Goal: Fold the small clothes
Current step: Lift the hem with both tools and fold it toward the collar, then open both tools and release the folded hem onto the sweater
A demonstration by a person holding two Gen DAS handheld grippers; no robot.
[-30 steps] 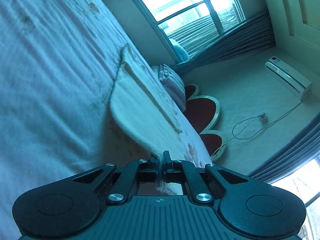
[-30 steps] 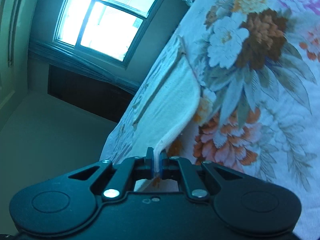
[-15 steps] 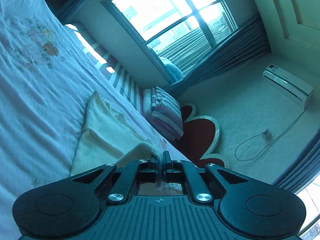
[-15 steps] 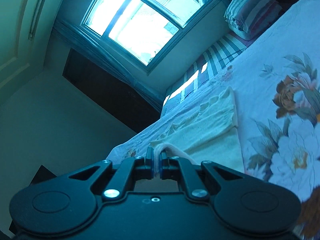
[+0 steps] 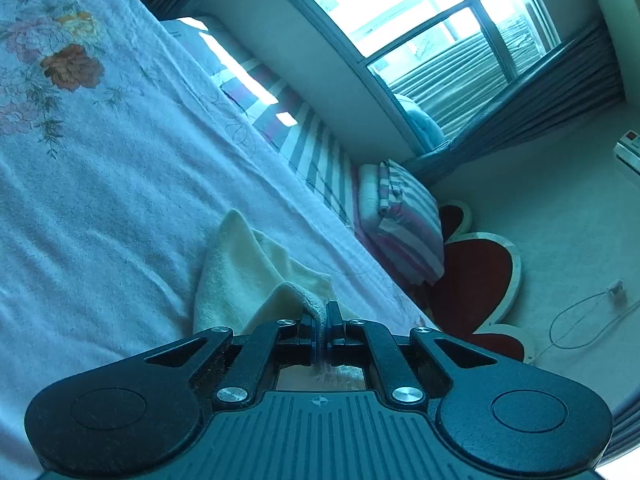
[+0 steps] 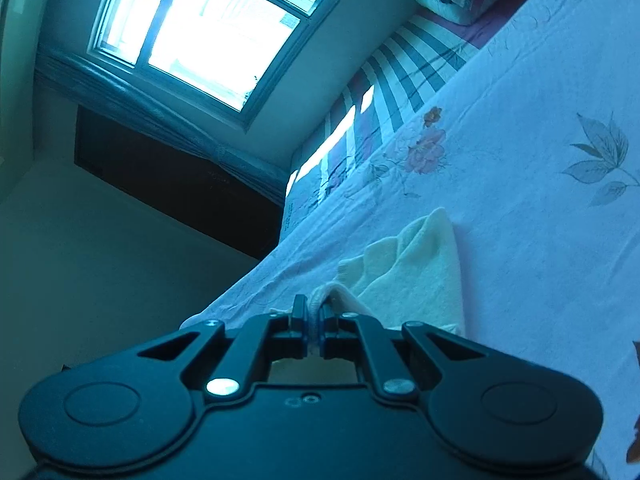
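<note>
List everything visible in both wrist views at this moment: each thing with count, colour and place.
Garment: one, cream, on the bed, near edge lifted and pinched at two points.
Bedspread: one, white with flowers, covering the bed.
Striped sheet: one, blue, white and pink, along the window side.
Pillow: one, striped pink, by the headboard.
Headboard: one, red, petal-shaped.
Window: one, bright.
Left gripper: black, shut on the garment.
Right gripper: black, shut on the garment.

Open floral bedspread (image 5: 100, 184) extends ahead and to both sides of the fingers, obstructed only by the cream garment (image 5: 248, 276) directly ahead and the striped pillow (image 5: 404, 224) far ahead, toward the window wall.
</note>
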